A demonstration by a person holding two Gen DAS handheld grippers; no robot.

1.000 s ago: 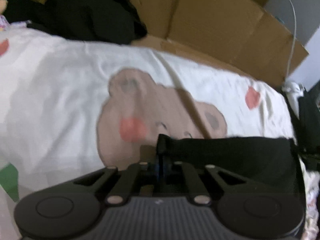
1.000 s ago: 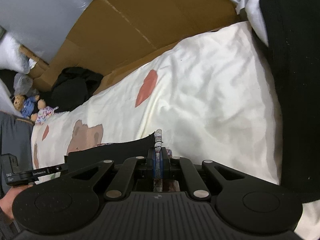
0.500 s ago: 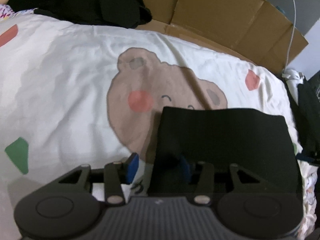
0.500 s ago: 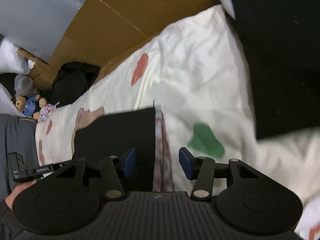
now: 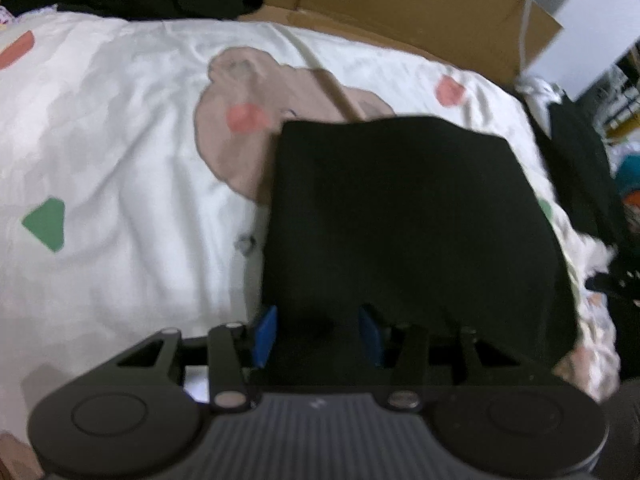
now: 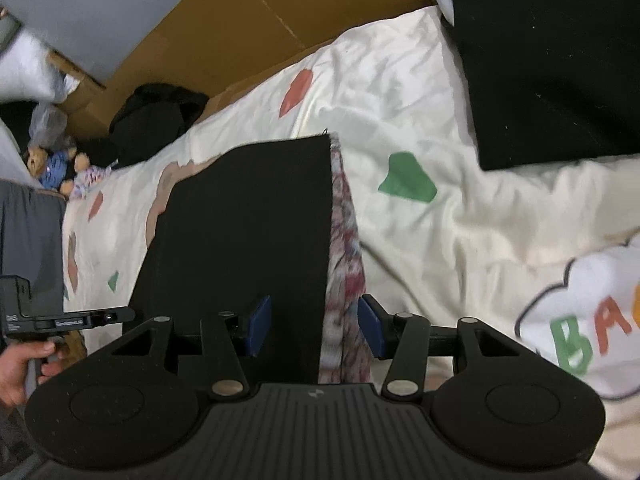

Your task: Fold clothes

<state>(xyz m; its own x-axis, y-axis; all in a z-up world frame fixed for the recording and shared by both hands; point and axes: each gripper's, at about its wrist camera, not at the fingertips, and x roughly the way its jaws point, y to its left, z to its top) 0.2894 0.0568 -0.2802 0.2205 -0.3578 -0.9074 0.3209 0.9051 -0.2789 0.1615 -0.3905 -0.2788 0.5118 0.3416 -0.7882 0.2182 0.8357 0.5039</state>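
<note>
Beyond bedsheet point(image 6: 400, 92) | cardboard point(image 6: 240, 28) | dark clothes pile point(image 6: 156, 120) | stuffed toys point(image 6: 60, 168)

Green and orange letters "BA" stand on a white cloud-shaped print point(image 6: 588, 320) on the bedsheet point(image 6: 440, 240), at the right edge of the right wrist view; further letters are cut off. White lettering on the black device point(image 6: 24, 312) at the near left is too small to read.
</note>
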